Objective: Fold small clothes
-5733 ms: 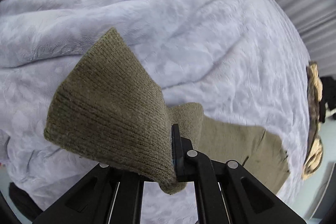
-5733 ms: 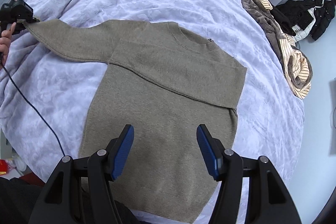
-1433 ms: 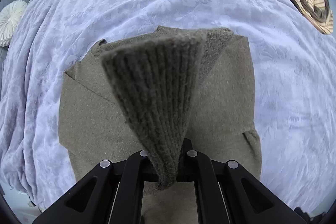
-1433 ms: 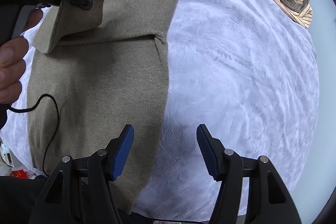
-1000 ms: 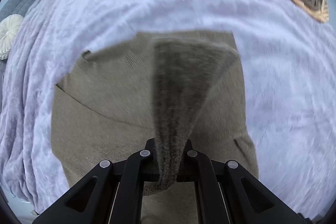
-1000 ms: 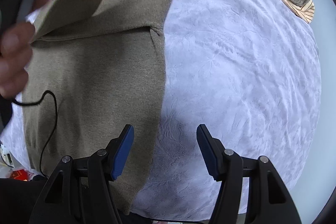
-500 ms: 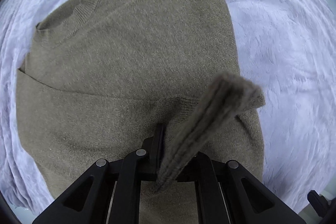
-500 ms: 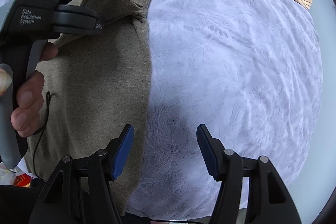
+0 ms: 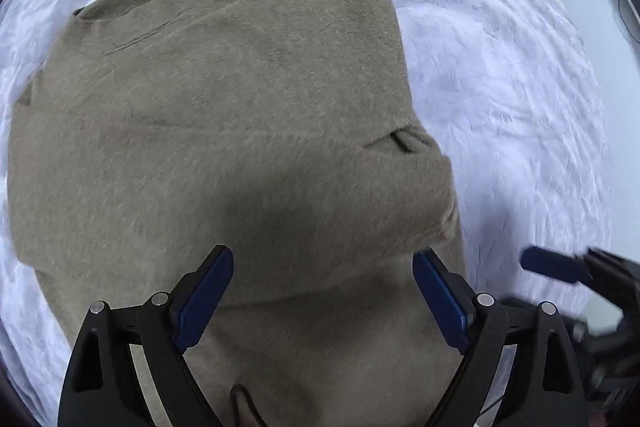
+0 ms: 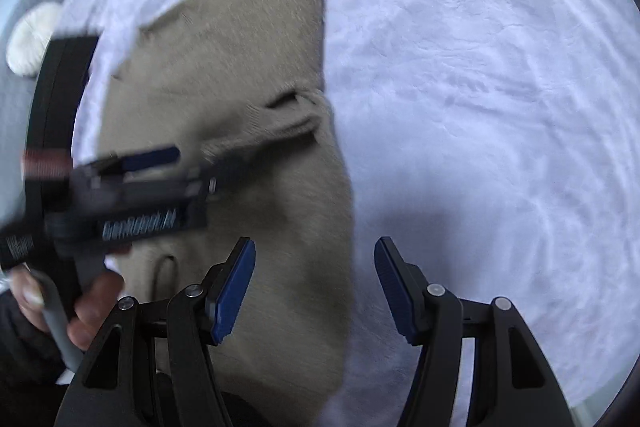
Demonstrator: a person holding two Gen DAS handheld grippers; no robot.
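While the left gripper (image 9: 323, 301) opens with nothing between its pads, the sweater (image 9: 224, 131) lies flat on the bed (image 9: 500, 87), sleeves folded in. Its long axis runs away from both grippers. The right gripper (image 10: 314, 291), wide and empty, straddles its right edge, nearer.

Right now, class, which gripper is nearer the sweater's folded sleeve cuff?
Left. The left gripper hangs over the sweater beside the cuff; the right gripper straddles the sweater's edge, nearer the hem.
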